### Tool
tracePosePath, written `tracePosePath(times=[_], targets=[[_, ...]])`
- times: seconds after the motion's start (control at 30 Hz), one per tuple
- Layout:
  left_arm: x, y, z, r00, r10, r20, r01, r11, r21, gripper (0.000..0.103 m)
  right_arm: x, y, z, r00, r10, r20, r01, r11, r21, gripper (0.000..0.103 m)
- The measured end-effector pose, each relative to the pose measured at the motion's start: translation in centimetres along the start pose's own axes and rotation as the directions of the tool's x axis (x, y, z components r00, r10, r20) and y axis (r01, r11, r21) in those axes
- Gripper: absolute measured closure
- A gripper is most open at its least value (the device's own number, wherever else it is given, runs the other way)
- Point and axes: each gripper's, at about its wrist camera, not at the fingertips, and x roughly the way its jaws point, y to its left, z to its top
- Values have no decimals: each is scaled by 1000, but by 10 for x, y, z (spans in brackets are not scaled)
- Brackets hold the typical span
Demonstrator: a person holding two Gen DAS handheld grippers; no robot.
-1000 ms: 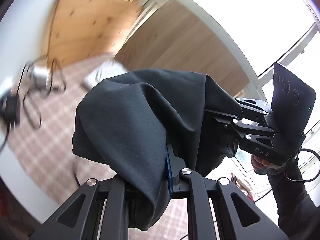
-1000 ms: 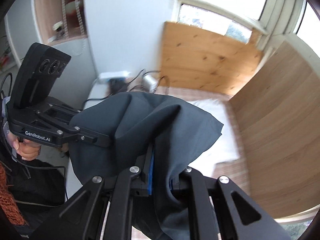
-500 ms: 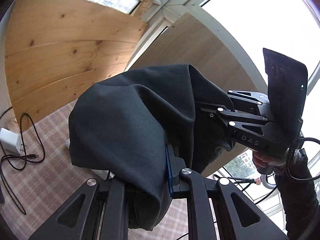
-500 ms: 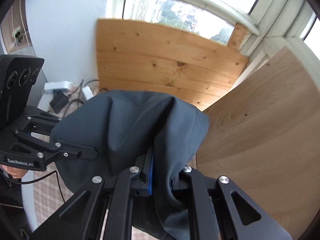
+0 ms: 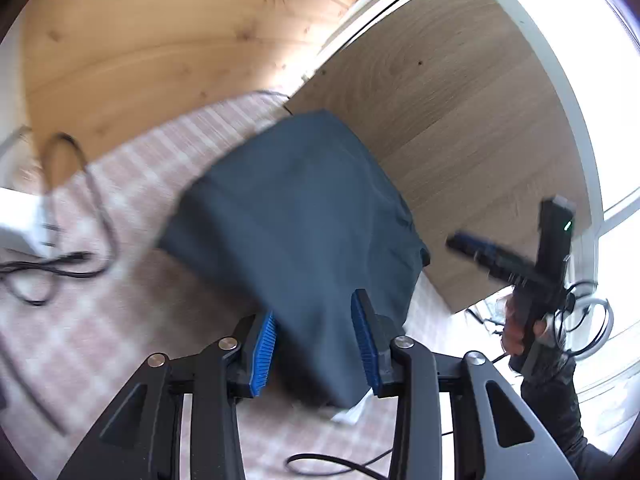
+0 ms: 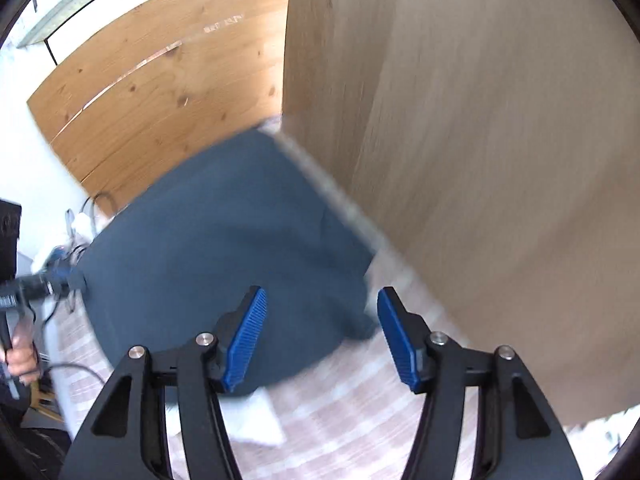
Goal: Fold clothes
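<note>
Clothes: one dark blue piece is lying on the checked bed cover, beside the wooden board. Only the left view is showing black cables. Both fingers are spreading wide, holding nothing.

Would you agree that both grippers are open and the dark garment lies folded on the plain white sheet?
Not quite: the left wrist view shows the sheet is pink plaid, not plain white. Both the left gripper and right gripper are open, and the dark garment lies folded on it.
</note>
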Motion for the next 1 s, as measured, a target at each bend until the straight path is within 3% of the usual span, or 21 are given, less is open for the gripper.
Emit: tracePosePath(times=[0.2, 0.43, 0.47, 0.53, 0.6, 0.63, 0.67, 0.7, 0.8, 0.9, 1.0], targets=[[-36, 28, 13, 983, 174, 62, -178, 983, 55, 64, 39, -11, -42, 994, 87, -68, -71, 973, 219, 46], [-2, 51, 31, 974, 226, -19, -222, 968, 117, 64, 60, -22, -47, 971, 240, -17, -216, 901, 377, 46], [-3, 47, 29, 974, 225, -11, -221, 966, 133, 64, 58, -19, -47, 976, 215, -10, -197, 909, 368, 46], [-4, 41, 26, 976, 217, -2, -214, 963, 161, 64, 52, -13, -45, 987, 162, 4, -154, 924, 349, 47], [-7, 37, 24, 974, 227, 0, -223, 957, 185, 64, 42, -3, -36, 998, -52, -37, 60, 963, 261, 47], [-9, 36, 23, 972, 237, 5, -233, 953, 193, 64, 32, 4, -35, 987, -157, -44, 163, 963, 214, 47], [-11, 35, 22, 969, 247, 10, -244, 949, 200, 64, 17, 13, -36, 976, -216, -27, 217, 959, 181, 47], [-14, 35, 21, 967, 255, 14, -252, 946, 205, 64, -2, 23, -39, 975, -224, 6, 220, 963, 157, 47], [-27, 40, 14, 964, 265, 18, -263, 944, 200, 64, -53, 71, -52, 989, -110, 98, 102, 992, 80, 47], [-41, 47, -2, 961, 276, 4, -272, 944, 188, 64, -68, 141, -58, 994, -13, 107, 23, 996, -91, 46], [-60, 55, -28, 965, 262, -16, -256, 953, 162, 64, -54, 202, -49, 993, -38, 112, 66, 963, -261, 46]])
